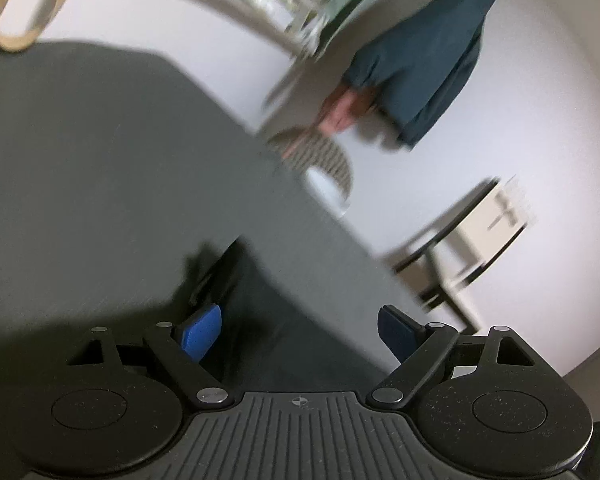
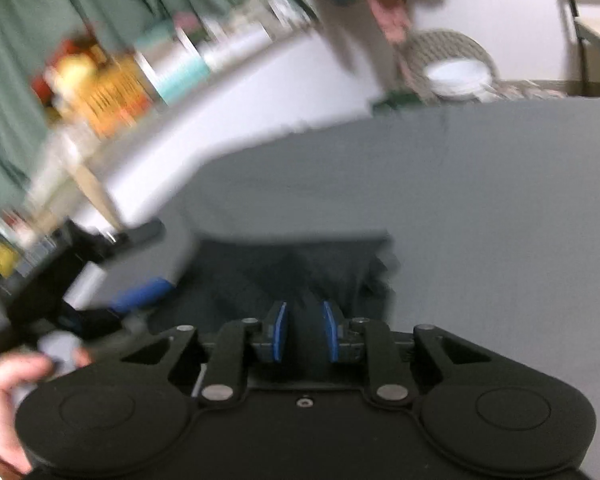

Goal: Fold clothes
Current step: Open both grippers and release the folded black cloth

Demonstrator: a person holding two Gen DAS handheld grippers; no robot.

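the left gripper [image 1: 300, 334] hangs low over a gray table [image 1: 80, 152], its blue pads [image 1: 202, 330] spread wide with nothing between them. just ahead of the left pad lies the edge of a dark cloth [image 1: 236, 280], flat on the table top; whether the pad touches it cannot be told through the blur.

the right gripper [image 2: 304, 330] points across the same table [image 2: 480, 200], level with its surface. its jaws stand narrow, and a fold of the dark cloth [image 2: 300, 264] sits pinched between the blue pads [image 2: 279, 330]. the rest of the cloth spreads flat just beyond the fingertips.

the right wrist view alone shows the left gripper [image 2: 140, 294] from the side, at the cloth's left edge, and a hand [image 2: 8, 396] gripping a handle at the lower left corner. it also shows green curtains [image 2: 80, 8] and a blurred shelf of colored items [image 2: 112, 88].

the left wrist view alone shows a wooden chair frame [image 1: 16, 20] at the upper left and a small side table [image 1: 452, 248] on the white floor. both views show a person in a dark teal shirt [image 1: 428, 64] beyond the table, reaching toward a woven basket [image 1: 324, 156].
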